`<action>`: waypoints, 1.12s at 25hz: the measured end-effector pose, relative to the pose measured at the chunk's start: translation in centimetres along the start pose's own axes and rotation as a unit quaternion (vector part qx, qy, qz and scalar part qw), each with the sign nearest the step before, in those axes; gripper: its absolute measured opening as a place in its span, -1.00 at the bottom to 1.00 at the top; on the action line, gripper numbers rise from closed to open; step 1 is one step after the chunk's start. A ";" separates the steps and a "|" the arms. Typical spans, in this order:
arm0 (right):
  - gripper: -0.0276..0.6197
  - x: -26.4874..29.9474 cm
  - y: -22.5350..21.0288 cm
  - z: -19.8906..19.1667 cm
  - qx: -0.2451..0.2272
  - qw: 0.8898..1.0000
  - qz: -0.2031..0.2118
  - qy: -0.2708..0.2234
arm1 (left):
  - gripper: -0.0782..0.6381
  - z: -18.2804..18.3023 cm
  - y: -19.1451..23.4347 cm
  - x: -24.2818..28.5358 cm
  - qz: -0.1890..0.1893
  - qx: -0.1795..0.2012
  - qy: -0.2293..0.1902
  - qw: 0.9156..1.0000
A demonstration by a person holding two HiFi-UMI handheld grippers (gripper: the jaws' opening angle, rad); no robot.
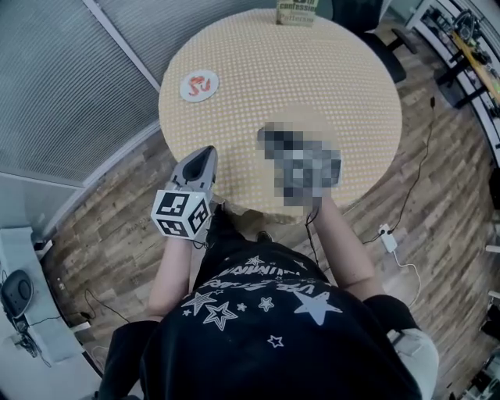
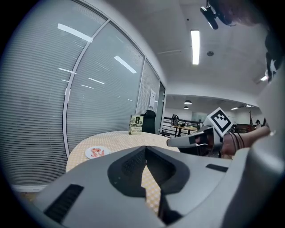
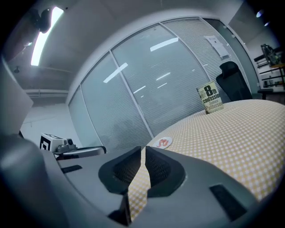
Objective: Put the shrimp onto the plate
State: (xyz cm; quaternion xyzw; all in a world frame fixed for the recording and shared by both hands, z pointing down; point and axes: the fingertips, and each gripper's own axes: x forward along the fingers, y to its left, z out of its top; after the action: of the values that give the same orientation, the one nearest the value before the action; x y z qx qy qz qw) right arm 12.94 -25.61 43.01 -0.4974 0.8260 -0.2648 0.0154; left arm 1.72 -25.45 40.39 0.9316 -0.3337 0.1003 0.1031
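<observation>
Starred black shirt (image 1: 266, 312) stands at the round worktop's (image 1: 312, 78) near rim. Well short of the plate (image 1: 187, 92), the left claw (image 1: 209, 151) hangs at that rim, closed to a slit on nothing. The right claw (image 3: 143, 153) is pinched together too, empty. The shrimp (image 1: 202, 82) lies on the plate, by the left rim. Bare checked surface spreads right of the plate, and a book (image 1: 297, 12) stands beyond it at the far edge.

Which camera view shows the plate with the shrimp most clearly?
The head view: it looks down on the plate, so its whole round rim and the red shrimp on it show. Both gripper views show it only small and flattened, from a low angle.
</observation>
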 end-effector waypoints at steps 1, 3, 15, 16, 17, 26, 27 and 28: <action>-0.77 -0.8 0.3 0.4 -0.005 1.000 0.005 -0.006 | -0.76 0.2 -0.8 -0.3 -0.001 -0.003 -0.003 1.000; -0.77 -2.1 1.0 1.2 -0.019 1.000 0.012 -0.017 | -0.76 0.9 -2.0 -1.0 -0.002 -0.022 -0.016 1.000; -0.77 -3.6 1.2 0.3 -0.013 1.000 0.018 -0.020 | -0.76 1.0 -2.7 -5.0 0.024 -0.061 -0.038 0.997; -0.77 -3.3 1.4 0.2 -0.013 1.000 0.019 -0.017 | -0.76 1.0 -2.6 -5.2 0.026 -0.060 -0.039 0.997; -0.77 -3.1 1.7 0.1 -0.015 1.000 0.020 -0.014 | -0.76 1.0 -2.5 -5.4 0.027 -0.058 -0.039 0.997; -0.77 -2.3 5.6 -1.3 -0.031 0.999 0.028 0.004 | -0.76 -0.6 -1.5 -9.5 0.038 -0.071 -0.041 0.996; -0.77 -2.5 6.1 -1.5 -0.032 0.999 0.028 0.005 | -0.76 -0.7 -1.5 -10.1 0.038 -0.073 -0.041 0.996; -0.77 -2.7 6.6 -1.7 -0.033 0.999 0.028 0.006 | -0.76 -0.9 -1.4 -10.7 0.038 -0.075 -0.041 0.996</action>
State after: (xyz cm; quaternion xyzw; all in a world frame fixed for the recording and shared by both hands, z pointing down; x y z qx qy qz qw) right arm 8.42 -20.25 40.82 -0.4731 0.8478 -0.2397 0.0012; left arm -5.58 -17.72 38.33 0.9114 -0.3790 0.0408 0.1552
